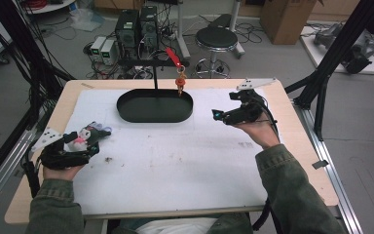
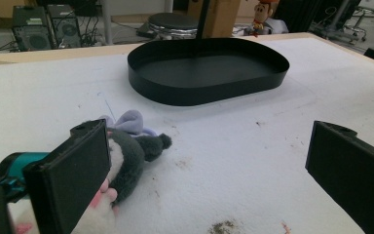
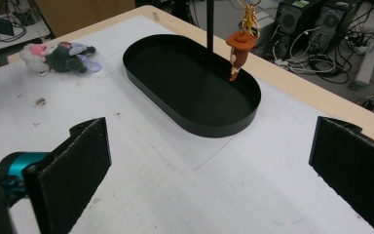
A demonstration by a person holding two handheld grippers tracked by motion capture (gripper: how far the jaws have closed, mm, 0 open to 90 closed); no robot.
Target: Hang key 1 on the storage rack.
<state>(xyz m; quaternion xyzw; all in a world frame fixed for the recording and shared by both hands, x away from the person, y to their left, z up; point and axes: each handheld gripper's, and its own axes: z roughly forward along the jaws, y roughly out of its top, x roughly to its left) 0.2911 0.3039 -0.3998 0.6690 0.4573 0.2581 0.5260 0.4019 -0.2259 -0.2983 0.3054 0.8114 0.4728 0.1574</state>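
Two tongs are working here, both released and holding nothing. Left tongs (image 1: 93, 141) are sitting near the worktop's left edge, with one plush toy (image 2: 126, 146) lying just beside one jaw, seemingly touching it. Right tongs (image 1: 217, 115) are hovering near the right edge. One black tray (image 1: 154, 106) is resting toward the far edge, one keychain figure (image 3: 237, 48) hanging above it (from a stand). Probably the toy is being approached; next, closing around it.

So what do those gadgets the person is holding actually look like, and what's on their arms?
Each hand-held gripper is black: the left hand-held gripper and right hand-held gripper each have two flat rectangular jaws, a teal part near the jaws, a pale three-cornered plate on top and a trailing black cable. The sleeves are olive green.
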